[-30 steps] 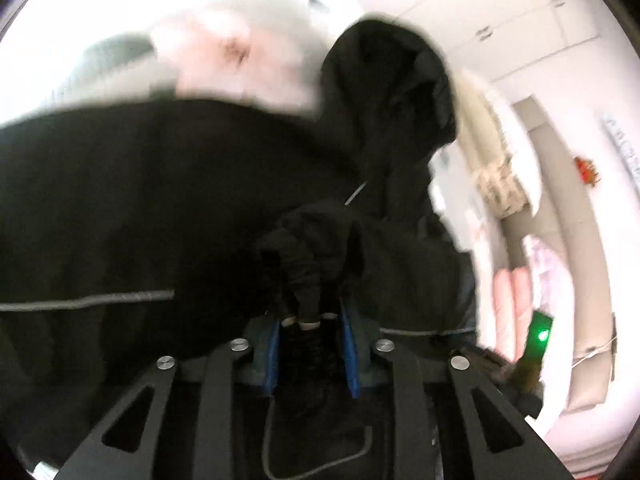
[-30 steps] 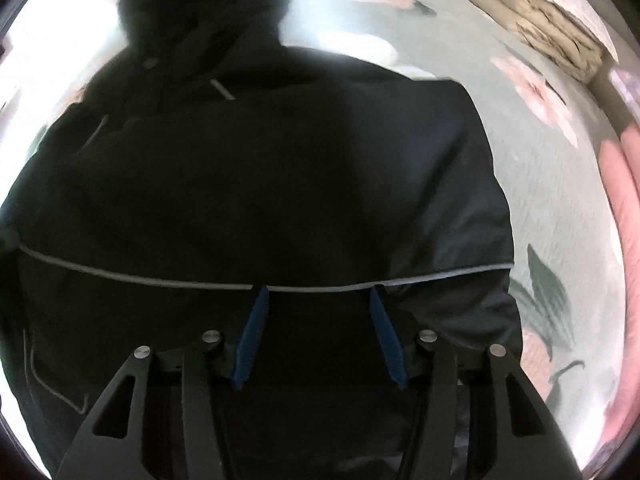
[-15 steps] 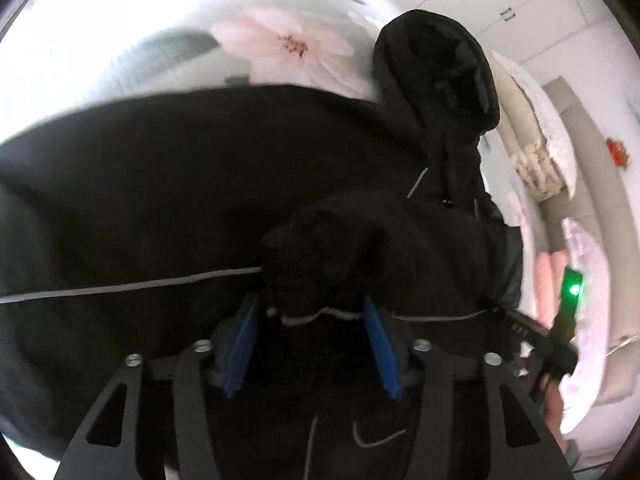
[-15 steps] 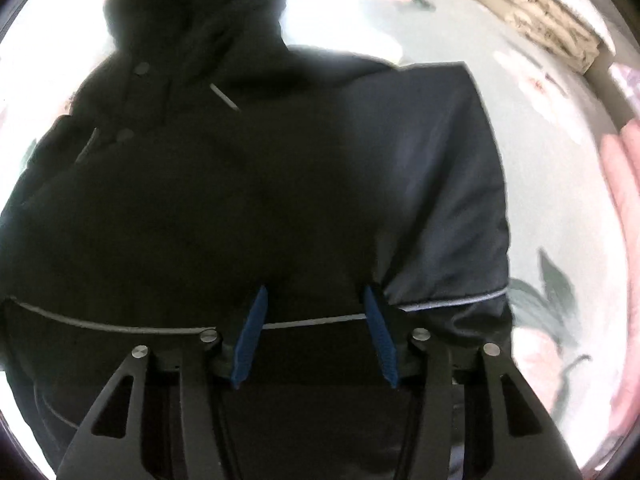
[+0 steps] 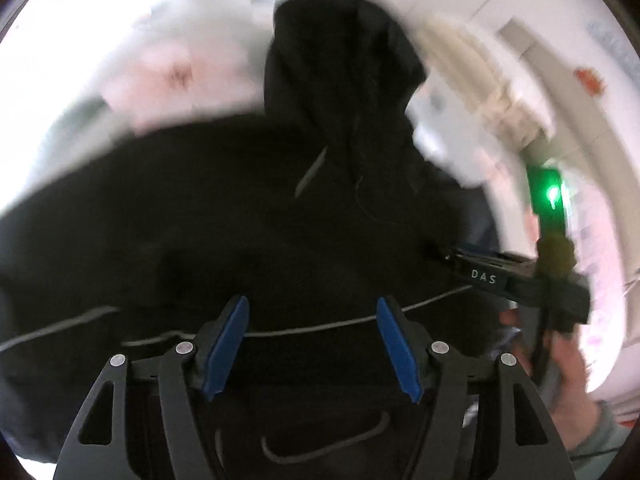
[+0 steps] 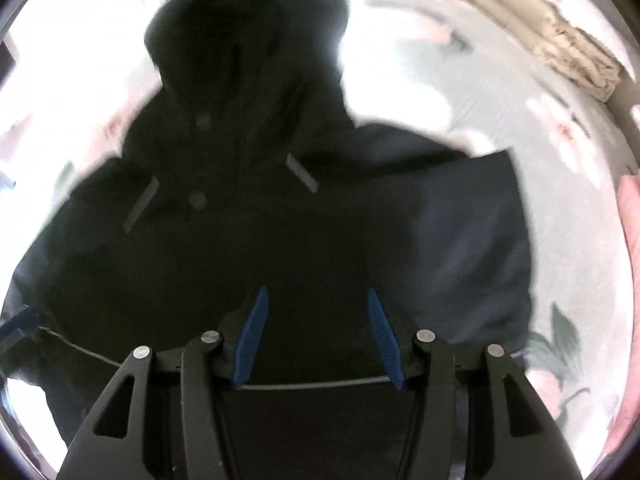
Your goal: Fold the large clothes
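the floral bedsheet [image 6: 580,264] takes up the most room under you, pale green with pink blossoms and dark leaves, and it shows on both sides of the garment in both wrist views. on it lies the black hooded jacket [image 6: 280,240], spread out flat with its hood [image 6: 248,40] pointing away from you and a sleeve folded in across the body on the right side of the right wrist view. a thin grey piping line [image 5: 320,326] runs across the jacket's lower part, and a pale swoosh logo [image 5: 320,444] sits below it, close to your left tool. at the far edge of the bed a beige folded blanket [image 6: 576,56] lies crumpled, and something pink [image 6: 630,240] runs along the right border, too blurred to name. your left gripper [image 5: 312,344] hangs over the piping line with its blue pads wide apart; its jaws have just been opening, and only flat cloth lies under the gap now, nothing pinched between them. your right gripper [image 6: 316,332] points down over the jacket's middle, its blue pads also apart with the dark cloth beneath them and no fold caught between them. in the left wrist view you can see that right tool from the side, with your right hand [image 5: 572,380] wrapped around its handle and a green light [image 5: 554,192] glowing on top.
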Demonstrator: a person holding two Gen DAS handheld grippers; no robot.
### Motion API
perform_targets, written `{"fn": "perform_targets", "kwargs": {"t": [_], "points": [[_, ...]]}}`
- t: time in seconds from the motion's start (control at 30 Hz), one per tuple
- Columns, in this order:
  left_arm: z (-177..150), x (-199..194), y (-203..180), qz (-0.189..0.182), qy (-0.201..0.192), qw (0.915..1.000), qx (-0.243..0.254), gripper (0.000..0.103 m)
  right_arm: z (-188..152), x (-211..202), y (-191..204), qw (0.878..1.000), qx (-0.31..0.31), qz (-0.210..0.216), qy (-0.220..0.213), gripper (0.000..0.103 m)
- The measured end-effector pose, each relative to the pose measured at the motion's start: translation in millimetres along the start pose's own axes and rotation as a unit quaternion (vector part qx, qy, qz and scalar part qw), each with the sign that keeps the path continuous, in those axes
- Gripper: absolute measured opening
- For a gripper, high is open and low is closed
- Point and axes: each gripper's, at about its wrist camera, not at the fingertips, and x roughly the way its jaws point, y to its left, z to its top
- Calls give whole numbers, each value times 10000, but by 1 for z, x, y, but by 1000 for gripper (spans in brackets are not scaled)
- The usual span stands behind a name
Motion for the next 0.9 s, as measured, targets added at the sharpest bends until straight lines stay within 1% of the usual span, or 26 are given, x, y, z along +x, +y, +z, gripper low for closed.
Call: {"fn": "perform_targets", "kwargs": {"t": [0.03,0.07,0.1,0.2,0.27,0.33,0.4,0.47,0.5,0.53,0.57,0.6,0.63,0.67,0.73,0.77,0.8,0.83,0.87,0.9], "points": [[-3,19,4,220,198,9996,-36,58,-2,11,3,9998,-42,-37,208,55],[-7,32,10,345,278,9990,-64,58,-6,23,2,9996,-31,-17,291,56],[-8,33,12,329,144,9993,-62,59,-8,23,2,9998,-12,-8,183,57],[-6,21,12,302,102,9994,-111,60,-7,22,-2,9998,-38,4,214,57],[-6,6,15,189,18,9996,-230,60,-4,16,-5,9996,-64,-17,289,57],[-13,-13,17,107,-126,9994,-320,60,-9,-7,1,9994,-83,250,208,57],[-29,-30,22,162,-158,9989,-406,60,-24,-26,8,9987,-202,450,130,57],[-45,-39,28,190,-162,9981,-565,60,-51,-37,21,9979,-454,430,165,57],[-55,-42,33,172,-150,9973,-691,60,-58,-35,24,9977,-526,359,227,57],[-61,-42,36,190,-141,9963,-825,60,-71,-24,28,9968,-643,188,444,57],[-71,-48,43,189,-175,9944,-1025,60,-81,-8,28,9953,-666,102,690,57],[-77,-51,48,164,-221,9929,-1158,60,-86,0,24,9960,-591,131,654,57],[-87,-61,57,128,-304,9901,-1365,60,-87,1,23,9968,-568,149,545,60],[-93,-68,62,138,-376,9882,-1476,60,-85,1,21,9969,-555,143,548,60],[-108,-90,82,173,-585,9820,-1789,60,-81,-1,19,9965,-507,180,647,60],[-116,-102,95,230,-680,9767,-2024,60,-81,-1,17,9961,-529,215,673,60],[-122,-112,107,405,-758,9714,-2213,60,-81,-2,17,9959,-558,225,677,61],[-127,-124,121,643,-852,9652,-2388,60,-80,-3,15,9955,-606,229,693,61],[-134,-139,138,857,-1004,9564,-2606,60,-80,-3,15,9950,-649,222,720,61],[-143,-156,159,1002,-1222,9439,-2899,60,-79,-3,14,9946,-685,204,753,62]]}}
